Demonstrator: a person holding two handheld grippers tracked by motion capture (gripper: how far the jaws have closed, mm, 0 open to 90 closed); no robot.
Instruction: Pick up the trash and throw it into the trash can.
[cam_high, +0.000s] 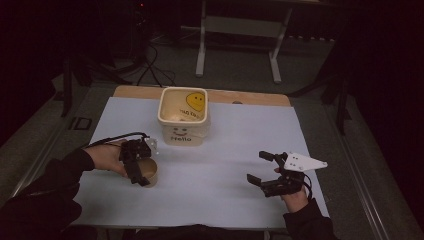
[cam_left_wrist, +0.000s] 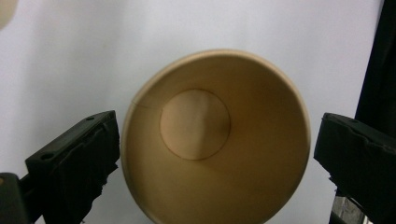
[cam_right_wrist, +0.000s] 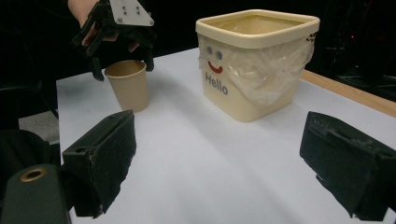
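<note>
My left gripper (cam_high: 142, 167) sits at the lower left of the high view, hanging over a brown paper cup (cam_high: 150, 172) that stands upright on the pale sheet covering the desk (cam_high: 225, 165). Looking down along its jaws, I see the cup's round mouth between them, the left jaw just beside the rim and the right one a little clear of it, so the gripper is spread and holds nothing. The cup is smooth, tapering card with a flat circular base and a thin seam down the inside wall. My right gripper (cam_high: 261, 168) rests at the lower right, its jaws wide apart with bare sheet between them, near the desk's front edge. A broad stretch of open sheet lies between my two grippers and runs up to a cream square tub (cam_high: 183, 116) in the upper middle, set close to the wooden strip (cam_high: 250, 97) along the far edge. The tub has rounded corners, a thick rolled rim, a crinkled clear plastic liner folded over its side, and a smiling face above the word "Hello".
</note>
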